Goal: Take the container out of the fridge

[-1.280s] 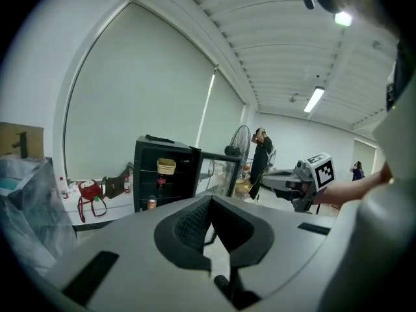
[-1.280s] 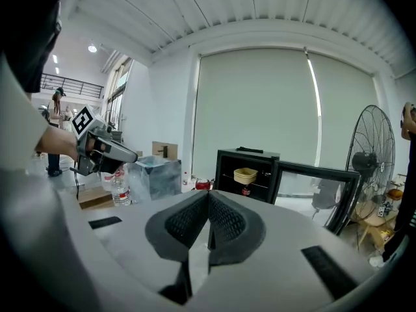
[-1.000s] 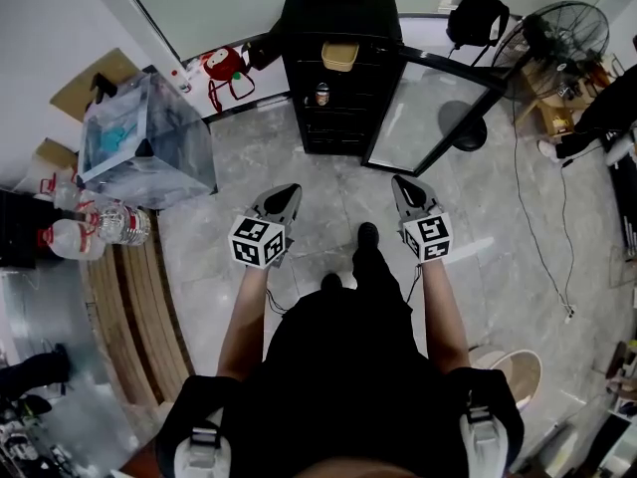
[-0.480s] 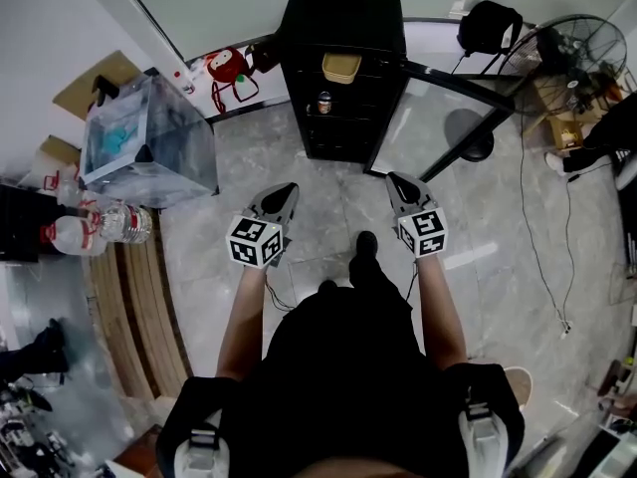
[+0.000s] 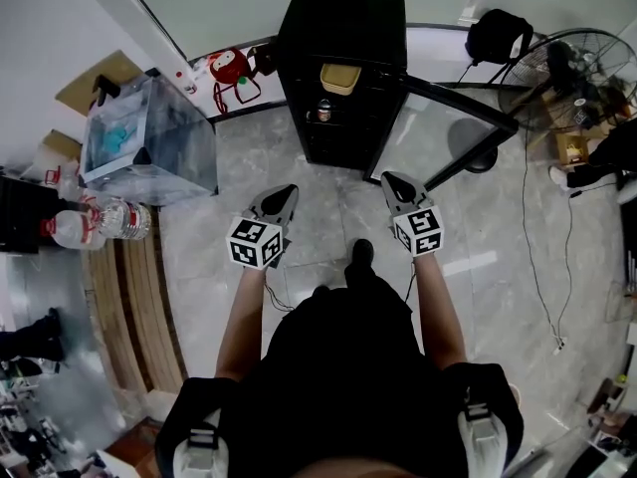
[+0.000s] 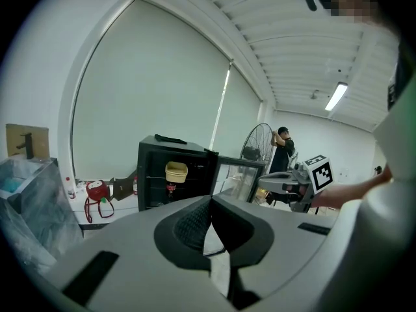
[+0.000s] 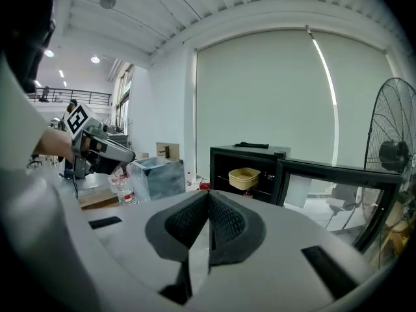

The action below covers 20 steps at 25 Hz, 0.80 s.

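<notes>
Both the left gripper (image 5: 282, 198) and right gripper (image 5: 396, 184) are clenched empty, well apart from the container (image 5: 339, 78), seemingly on the upper shelf of the fridge (image 5: 343, 18); reaching in unopened would shove it back.

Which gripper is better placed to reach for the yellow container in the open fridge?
Right, narrowly. The right gripper is further forward than the left gripper, and the container sits nearly straight ahead of it. Both are shut and empty, so it must open first.

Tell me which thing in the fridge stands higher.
The yellow container, on the top shelf; the small can stands on a lower shelf.
</notes>
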Motion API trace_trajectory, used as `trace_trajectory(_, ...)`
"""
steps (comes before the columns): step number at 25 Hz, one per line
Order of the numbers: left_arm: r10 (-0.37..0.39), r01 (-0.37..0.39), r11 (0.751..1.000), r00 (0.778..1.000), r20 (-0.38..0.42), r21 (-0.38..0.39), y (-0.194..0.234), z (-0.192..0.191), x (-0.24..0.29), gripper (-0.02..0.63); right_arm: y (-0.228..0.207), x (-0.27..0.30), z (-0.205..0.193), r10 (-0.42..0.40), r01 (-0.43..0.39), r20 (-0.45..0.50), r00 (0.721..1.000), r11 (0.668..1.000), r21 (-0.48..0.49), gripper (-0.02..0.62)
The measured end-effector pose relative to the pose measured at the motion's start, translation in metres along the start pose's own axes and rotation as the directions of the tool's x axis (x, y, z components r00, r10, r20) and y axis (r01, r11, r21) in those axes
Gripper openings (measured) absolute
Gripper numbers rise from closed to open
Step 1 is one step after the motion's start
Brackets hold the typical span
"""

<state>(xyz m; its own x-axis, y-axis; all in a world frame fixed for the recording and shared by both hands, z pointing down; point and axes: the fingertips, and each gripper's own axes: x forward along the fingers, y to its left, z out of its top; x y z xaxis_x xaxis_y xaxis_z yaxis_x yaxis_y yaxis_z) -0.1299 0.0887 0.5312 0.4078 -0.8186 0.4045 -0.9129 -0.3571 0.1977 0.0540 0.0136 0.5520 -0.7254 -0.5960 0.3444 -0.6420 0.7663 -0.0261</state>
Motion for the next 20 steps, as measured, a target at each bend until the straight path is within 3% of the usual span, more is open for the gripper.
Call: trace_trajectory(20, 0.133, -0.133, 0.991, 0.991, -0.013, -0.031, -0.001, 0.026, 0.067, 0.018, -0.071, 0.057, -0.002, 0.156, -0.156, -0.008, 0.988, 0.988, 0.017, -0.002)
